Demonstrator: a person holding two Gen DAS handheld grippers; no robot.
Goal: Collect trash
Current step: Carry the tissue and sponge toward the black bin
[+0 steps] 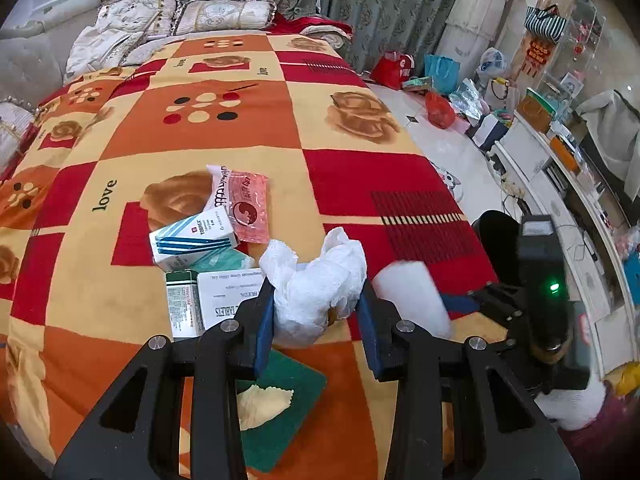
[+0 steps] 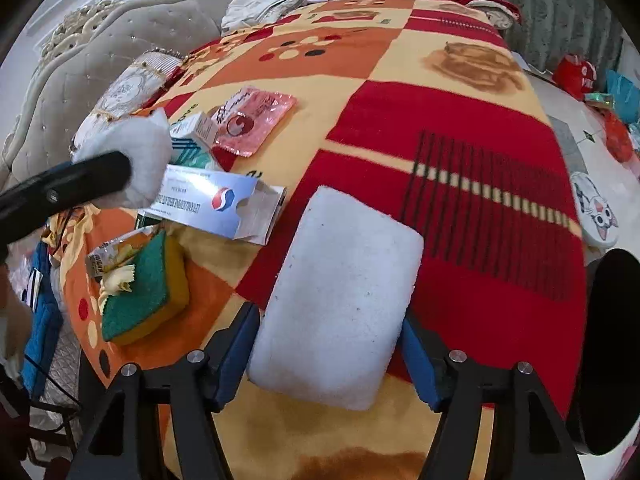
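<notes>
My left gripper (image 1: 316, 294) is shut on a crumpled white tissue wad (image 1: 320, 280), held just above the patterned blanket (image 1: 224, 128). The right wrist view shows the same wad (image 2: 132, 152) at the left. My right gripper (image 2: 330, 324) is shut on a white foam block (image 2: 340, 296), whose sides lie against both blue pads. This block (image 1: 412, 296) looks blurred to the right of my left fingers. More trash lies on the bed: a blue-striped box (image 1: 192, 236), a pink packet (image 1: 248, 204), a green box (image 1: 182, 304), a silver carton (image 2: 216, 200) and a green sponge (image 2: 140, 292).
A black round bin (image 2: 612, 344) stands off the bed's right edge; the left wrist view has the bin (image 1: 496, 236) behind the right gripper. Pillows (image 1: 224, 16) line the headboard. Bags (image 1: 440, 108) and low white shelves (image 1: 560, 200) crowd the floor at right.
</notes>
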